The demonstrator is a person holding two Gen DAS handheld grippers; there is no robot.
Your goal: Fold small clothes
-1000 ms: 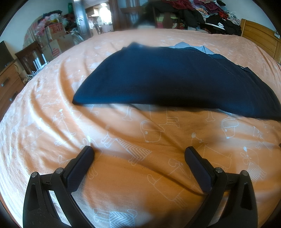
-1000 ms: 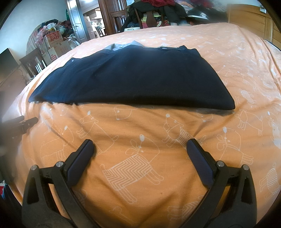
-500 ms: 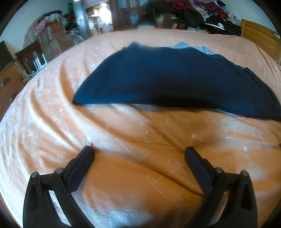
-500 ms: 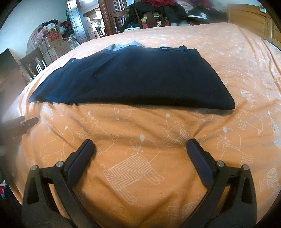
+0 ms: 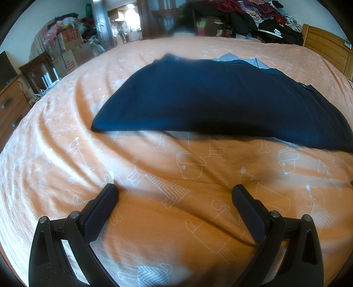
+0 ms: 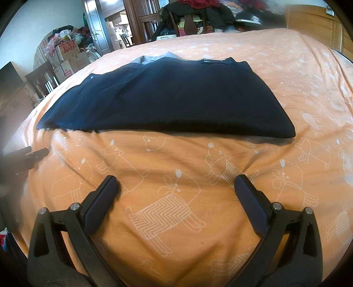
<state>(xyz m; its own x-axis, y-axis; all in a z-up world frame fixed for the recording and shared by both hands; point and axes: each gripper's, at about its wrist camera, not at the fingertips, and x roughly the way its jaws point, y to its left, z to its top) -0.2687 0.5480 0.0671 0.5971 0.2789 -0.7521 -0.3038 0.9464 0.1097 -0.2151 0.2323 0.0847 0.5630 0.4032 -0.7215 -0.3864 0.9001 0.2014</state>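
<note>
A navy blue garment [image 5: 220, 99] [image 6: 172, 99] lies folded flat on the orange bedspread [image 5: 167, 181] [image 6: 167, 159], with a pale grey-blue collar [image 5: 242, 60] [image 6: 154, 57] showing at its far edge. My left gripper [image 5: 174, 194] is open and rests low on the bedspread, short of the garment's near edge. My right gripper [image 6: 175, 184] is open too, also on the spread in front of the garment, nothing between its fingers. The left gripper's tip [image 6: 33, 155] shows at the left edge of the right wrist view.
A wooden headboard [image 5: 326, 50] stands at the right. Chairs heaped with clothes [image 5: 238, 17] line the far side of the bed. Cardboard boxes [image 5: 70, 50], a dark chair [image 5: 40, 72] and a wooden dresser [image 5: 11, 106] stand to the left.
</note>
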